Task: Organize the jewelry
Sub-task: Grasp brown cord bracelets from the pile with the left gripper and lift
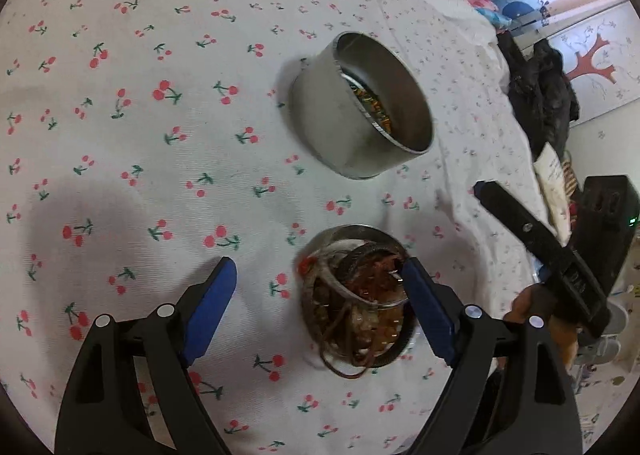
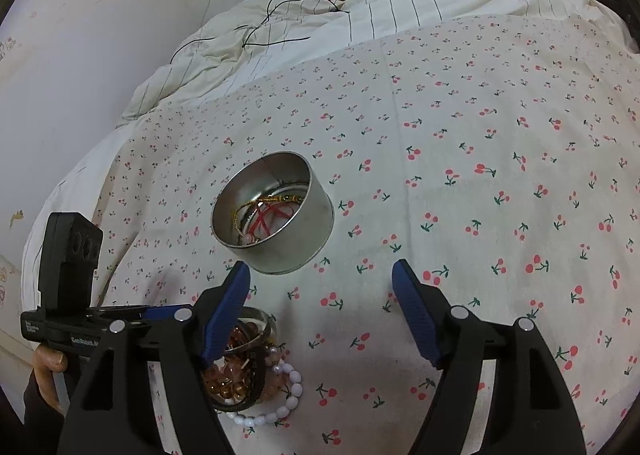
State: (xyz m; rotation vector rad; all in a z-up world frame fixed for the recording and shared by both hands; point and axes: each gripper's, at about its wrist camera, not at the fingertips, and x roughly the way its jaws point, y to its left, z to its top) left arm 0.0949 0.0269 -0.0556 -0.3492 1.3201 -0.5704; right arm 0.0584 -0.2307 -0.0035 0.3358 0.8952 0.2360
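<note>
Both sets of blue-padded fingers stand spread wide with nothing between them. On the left gripper [image 1: 320,283], one finger [image 1: 428,311] hangs right over the rim of the small dish [image 1: 394,355] heaped with jewelry, while its partner sits well off over bare cloth. Whether that finger actually touches the beads, I cannot tell. The right gripper [image 2: 322,287] hovers over the cherry-print bedspread [image 2: 480,175]; its one finger [image 2: 224,315] overlaps the same pile, where amber beads [image 2: 230,375], a dark cord and a white bead bracelet [image 2: 280,395] spill onto the cloth beside the dish.

Just beyond both grippers sits the round metal tin [image 2: 276,215], upright and uncovered, with a gold chain and a red cord [image 2: 272,213] lying on its bottom. Tin and dish stand near each other but apart.

Past the tin, the bedspread runs wide and flat toward a rumpled striped quilt [image 2: 280,39] at the head of the bed, with a thin black cable across it. The bed's edge drops away beside the dish, toward dark clothing [image 1: 540,95].
</note>
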